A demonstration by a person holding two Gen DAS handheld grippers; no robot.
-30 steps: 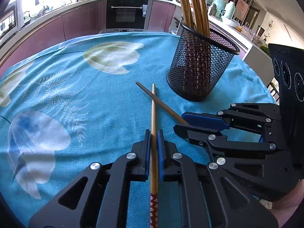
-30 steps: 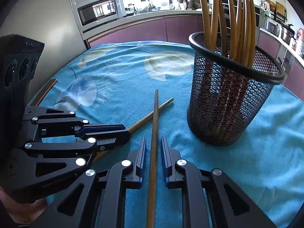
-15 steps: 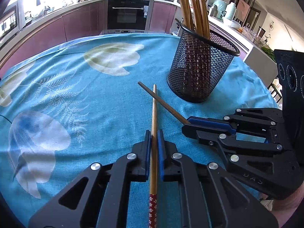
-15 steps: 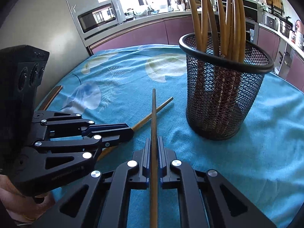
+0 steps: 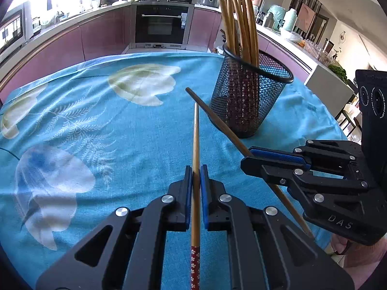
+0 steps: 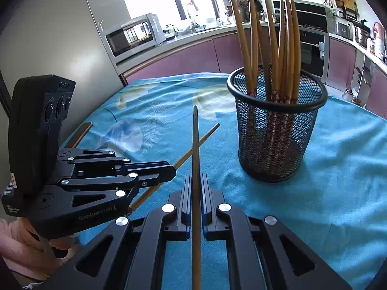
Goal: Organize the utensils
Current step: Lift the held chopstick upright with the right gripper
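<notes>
Each hand has one chopstick picked up, so the step in hand is the carrying of both to the holder. The left gripper (image 5: 196,186) is closed on the light chopstick (image 5: 196,145), which has a red patterned end near the camera. Its thin tip points forward over the blue cloth of the surface (image 5: 96,125). The right gripper (image 6: 196,193) is closed on the darker chopstick (image 6: 196,145), and its tip is raised toward the black mesh cup (image 6: 275,130). In both views the two sticks cross each other, but it is hard to tell whether they touch or only overlap in the picture.

The mesh cup stands upright on the cloth, near and beyond the grippers. It already contains a bunch of similar chopsticks (image 6: 273,48), leaning inside, patterned ends down and thin tips up.

I judge that the next move needs each stick lifted above the rim, turned more upright, and lowered into a free gap. The sticks should go in one at a time, so they do not knock the others or tip the cup.
</notes>
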